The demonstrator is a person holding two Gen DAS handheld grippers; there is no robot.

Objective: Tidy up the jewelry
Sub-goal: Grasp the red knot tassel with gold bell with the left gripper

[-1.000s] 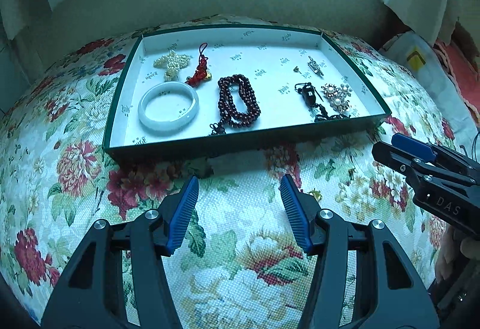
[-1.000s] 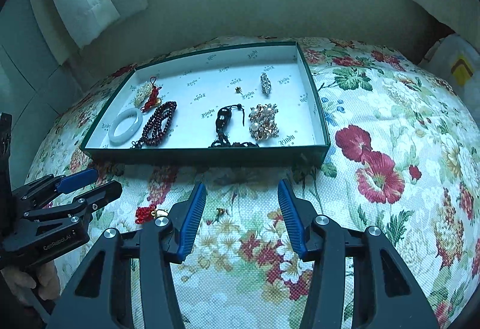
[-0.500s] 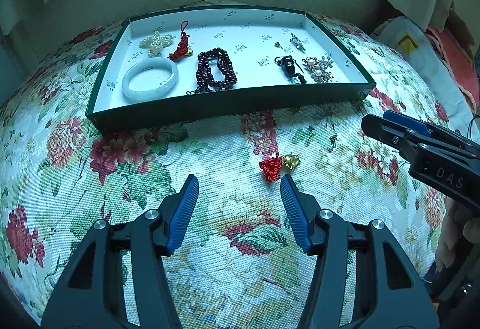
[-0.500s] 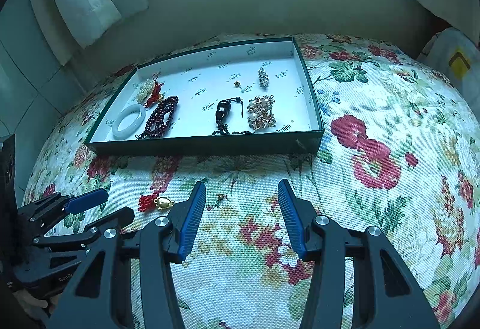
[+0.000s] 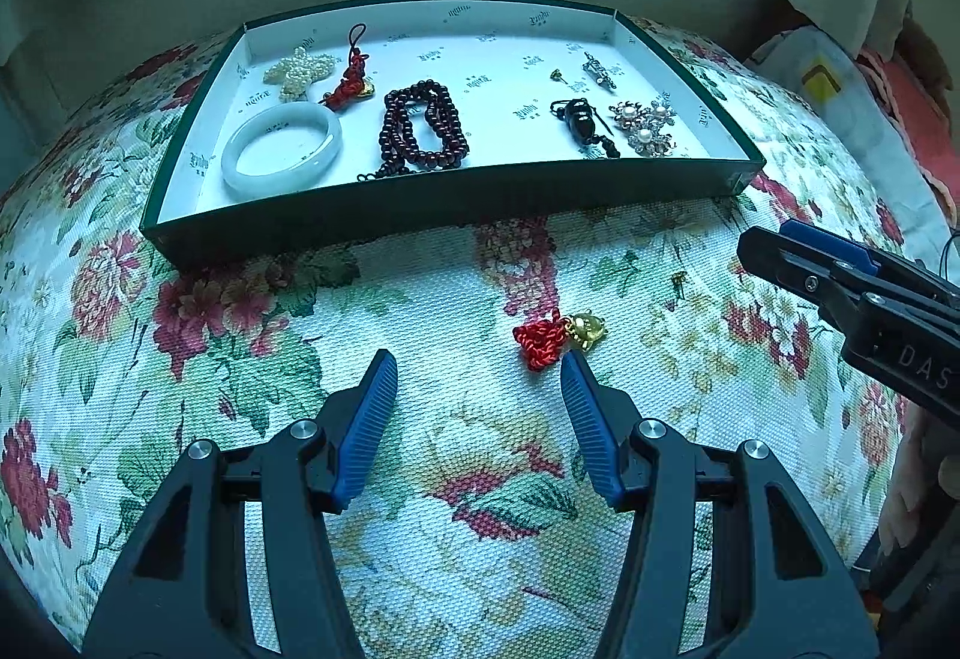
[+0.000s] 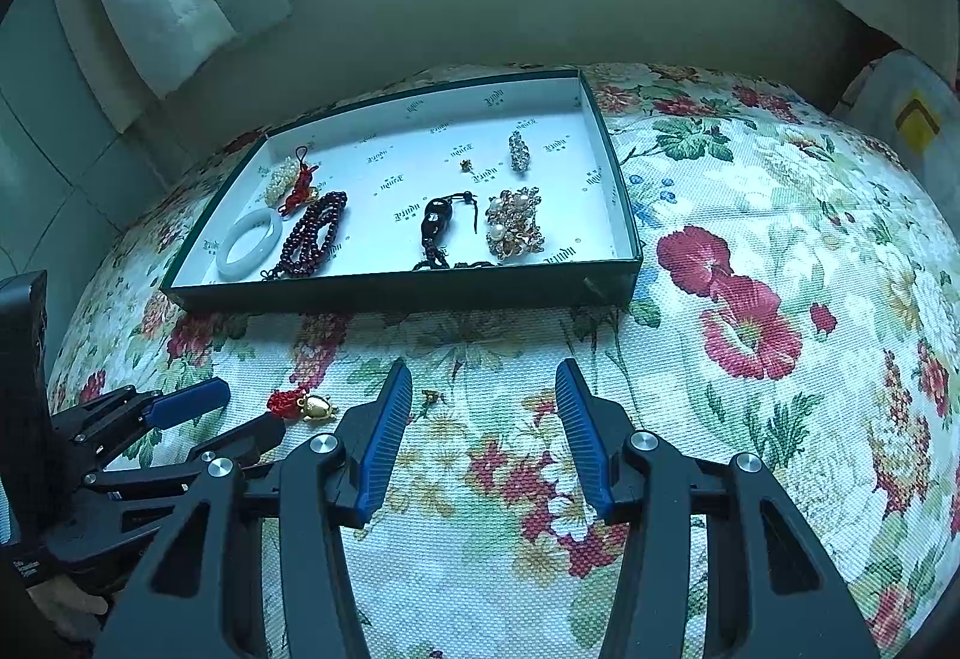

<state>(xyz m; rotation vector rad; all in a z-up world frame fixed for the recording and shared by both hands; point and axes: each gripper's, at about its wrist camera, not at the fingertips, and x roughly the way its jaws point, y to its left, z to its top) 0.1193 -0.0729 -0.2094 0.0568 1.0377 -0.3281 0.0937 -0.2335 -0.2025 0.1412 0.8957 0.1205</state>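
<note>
Your left hand-held gripper (image 5: 479, 368) gapes empty; the right hand-held gripper (image 6: 483, 380) too. The red-knot turtle charm (image 5: 558, 338) lies crosswise before the tray (image 5: 432, 215), knot leftward, nothing between.

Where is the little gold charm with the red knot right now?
The gold charm with the red knot lies on the floral cloth, outside the green tray, just ahead of the left gripper.

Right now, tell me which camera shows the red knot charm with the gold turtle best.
The left wrist view: the red knot charm lies unobstructed on the floral cloth, near centre. The right wrist view shows it smaller, low left, beside the left hand-held gripper.
</note>
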